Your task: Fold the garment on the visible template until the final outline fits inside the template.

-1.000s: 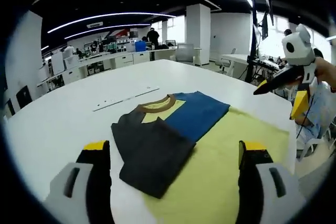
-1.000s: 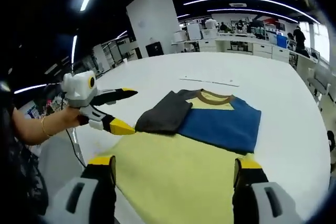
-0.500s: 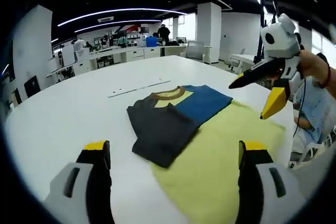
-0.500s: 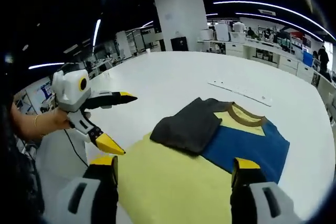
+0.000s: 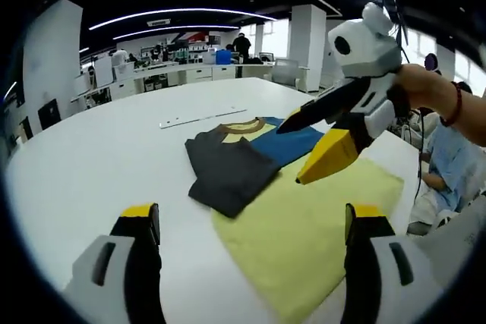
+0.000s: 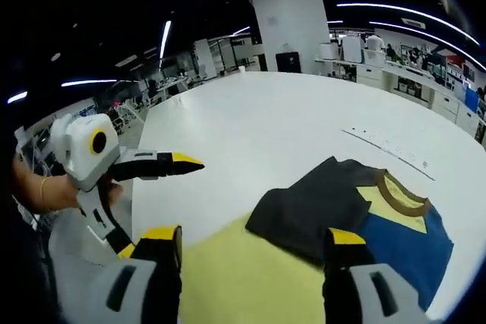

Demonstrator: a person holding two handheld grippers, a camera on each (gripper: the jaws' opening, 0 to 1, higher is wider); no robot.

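The right gripper point(image 5: 304, 149) has swung in across the left gripper view since a moment ago, up from the far edge and now hanging right over the shirt, jaws still wide apart, nothing between them.

Left to right in that view: bare white table point(image 5: 91, 165), then the garment point(image 5: 250, 165) lying flat in the middle. Its dark grey sleeve point(image 5: 228, 172) is folded in over the body, the brown collar point(image 5: 244, 124) sits at the far end, a blue panel point(image 5: 296, 146) lies beside it, and the pale yellow lower half point(image 5: 319, 225) spreads toward the near right edge. I'd say the sleeve is folded in to narrow the shirt, and the long yellow half has yet to be folded. A thin strip point(image 5: 201, 117) lies on the table beyond the collar; whether it marks the template I can't tell.

In the right gripper view, the left gripper point(image 6: 144, 187) is held off to the side, clear of the cloth, its jaws parted and empty — likely lining up on the yellow hem.

No brand, label or writing is legible anywhere. Desks and people stand far behind.
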